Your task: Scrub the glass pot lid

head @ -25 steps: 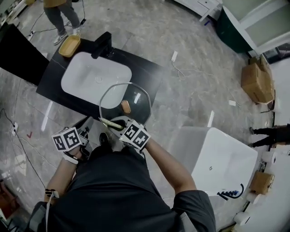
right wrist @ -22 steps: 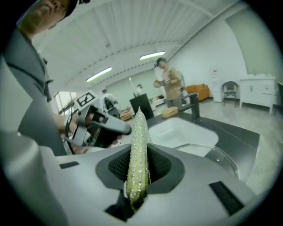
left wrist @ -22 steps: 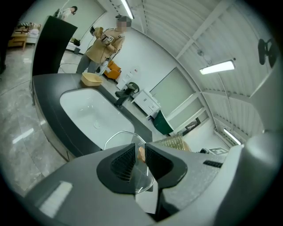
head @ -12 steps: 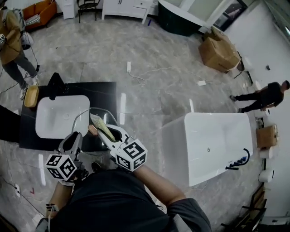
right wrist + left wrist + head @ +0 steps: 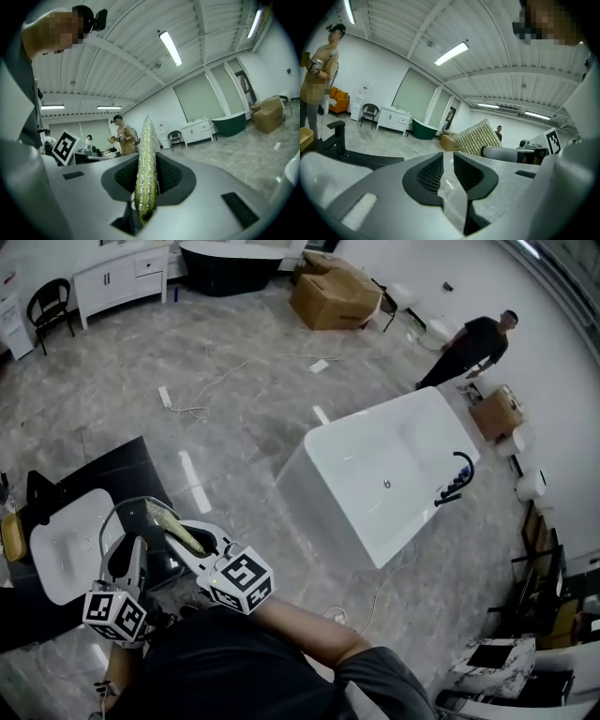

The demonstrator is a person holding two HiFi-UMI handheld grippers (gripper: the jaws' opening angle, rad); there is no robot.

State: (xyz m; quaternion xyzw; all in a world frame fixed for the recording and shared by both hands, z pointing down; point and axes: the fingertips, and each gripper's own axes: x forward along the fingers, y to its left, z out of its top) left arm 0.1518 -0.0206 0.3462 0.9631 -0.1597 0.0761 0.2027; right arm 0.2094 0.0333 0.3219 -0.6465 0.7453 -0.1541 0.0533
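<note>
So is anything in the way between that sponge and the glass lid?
Nothing visible. The sponge clamped in the right gripper lies right over the glass pot lid, seemingly touching it. The left gripper grips the lid by its rim.

grey marble-look floor [image 5: 234, 409] with pale streaks of glare. a white freestanding bathtub [image 5: 375, 484] stands mid-room with a black faucet [image 5: 453, 479] at one end. by the far wall are a dark bathtub [image 5: 230, 257], a white cabinet [image 5: 122, 277], a black chair [image 5: 52, 306] and cardboard boxes [image 5: 336, 298]. the walls are white, and strip lights [image 5: 169, 48] hang on the ribbed ceiling.
</note>
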